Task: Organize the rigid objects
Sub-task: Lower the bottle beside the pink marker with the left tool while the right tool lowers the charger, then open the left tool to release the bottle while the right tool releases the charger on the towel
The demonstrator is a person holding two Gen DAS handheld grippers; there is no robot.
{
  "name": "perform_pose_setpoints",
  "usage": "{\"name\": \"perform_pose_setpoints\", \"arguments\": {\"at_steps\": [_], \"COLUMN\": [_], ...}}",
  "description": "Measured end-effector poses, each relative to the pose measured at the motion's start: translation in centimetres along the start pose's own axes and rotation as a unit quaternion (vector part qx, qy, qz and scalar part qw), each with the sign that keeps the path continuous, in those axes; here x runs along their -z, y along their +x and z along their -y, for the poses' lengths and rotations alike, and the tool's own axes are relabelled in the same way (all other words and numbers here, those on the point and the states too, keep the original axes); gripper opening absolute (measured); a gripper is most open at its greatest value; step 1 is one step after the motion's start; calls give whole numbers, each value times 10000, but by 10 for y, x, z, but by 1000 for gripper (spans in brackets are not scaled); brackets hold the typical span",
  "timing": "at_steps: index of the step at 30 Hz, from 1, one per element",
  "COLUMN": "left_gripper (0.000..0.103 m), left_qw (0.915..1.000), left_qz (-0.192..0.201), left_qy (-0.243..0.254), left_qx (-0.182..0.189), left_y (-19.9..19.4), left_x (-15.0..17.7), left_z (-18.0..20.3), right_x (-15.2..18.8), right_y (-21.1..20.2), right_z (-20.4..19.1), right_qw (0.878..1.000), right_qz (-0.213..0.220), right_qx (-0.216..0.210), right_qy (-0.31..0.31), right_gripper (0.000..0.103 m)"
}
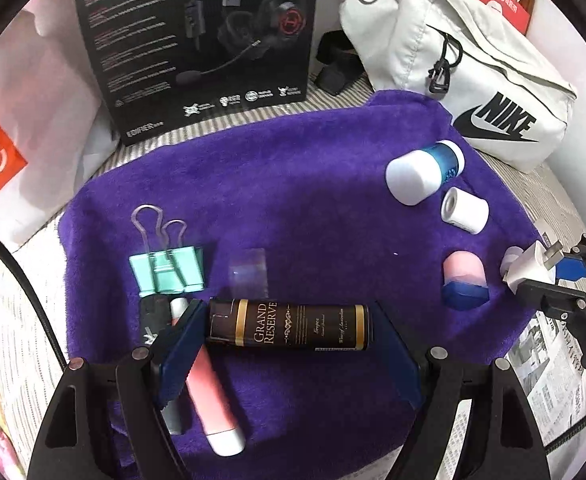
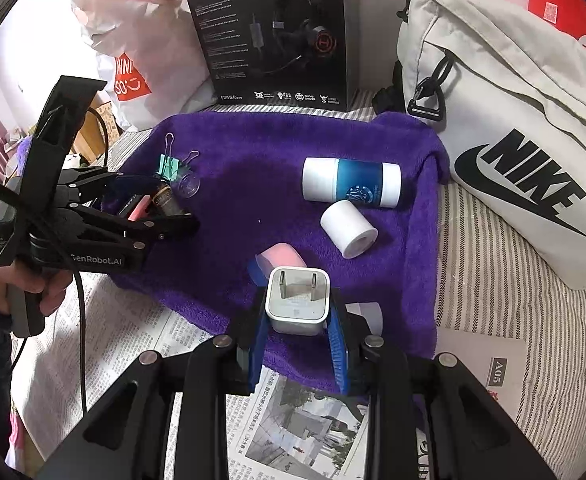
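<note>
On the purple towel (image 1: 293,200), my left gripper (image 1: 287,330) is shut on a dark brown "Grand Reserve" bottle (image 1: 289,326), held crosswise between the blue pads. A pink and white pen-like tube (image 1: 209,392) and a teal binder clip (image 1: 169,270) lie by it. My right gripper (image 2: 299,320) is shut on a white plug charger (image 2: 297,300), prongs facing forward, above the towel's near edge; it also shows in the left wrist view (image 1: 527,268). A blue and white cylinder (image 2: 351,184), a small white roll (image 2: 349,230) and a pink and blue piece (image 2: 279,260) lie on the towel.
A black headset box (image 1: 197,40) stands behind the towel. A white Nike bag (image 2: 505,132) lies at the right. A white shopping bag (image 2: 141,52) is at the back left. Newspaper (image 2: 285,420) covers the near side. A small clear cup (image 1: 249,272) sits beside the clip.
</note>
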State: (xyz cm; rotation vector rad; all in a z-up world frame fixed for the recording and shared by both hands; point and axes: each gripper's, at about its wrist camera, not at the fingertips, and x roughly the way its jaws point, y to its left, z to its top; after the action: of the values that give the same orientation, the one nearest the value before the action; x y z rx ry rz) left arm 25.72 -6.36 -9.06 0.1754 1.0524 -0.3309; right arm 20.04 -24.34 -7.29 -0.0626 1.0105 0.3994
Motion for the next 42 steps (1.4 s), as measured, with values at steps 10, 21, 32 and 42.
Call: {"name": "perform_pose_setpoints", "arguments": {"at_steps": [10, 21, 32, 42], "left_gripper": [81, 82, 83, 93], "left_qw": [9997, 9995, 9992, 9947], "left_qz": [-97, -238, -213, -71], "left_qy": [159, 175, 90, 0], "left_qx": [-140, -145, -338, -1028], "left_y": [10, 6, -23, -56], "left_x": [6, 19, 26, 41], "left_z": [7, 9, -5, -33], "right_x": [2, 1, -5, -15], "right_y": [-4, -7, -5, 18], "right_z": [5, 1, -17, -42], "right_qw": [10000, 10000, 9999, 9991], "right_qz": [19, 29, 49, -80], "right_qx": [-13, -18, -128, -371], "right_qy": [78, 78, -59, -205], "right_gripper": [28, 28, 28, 28]}}
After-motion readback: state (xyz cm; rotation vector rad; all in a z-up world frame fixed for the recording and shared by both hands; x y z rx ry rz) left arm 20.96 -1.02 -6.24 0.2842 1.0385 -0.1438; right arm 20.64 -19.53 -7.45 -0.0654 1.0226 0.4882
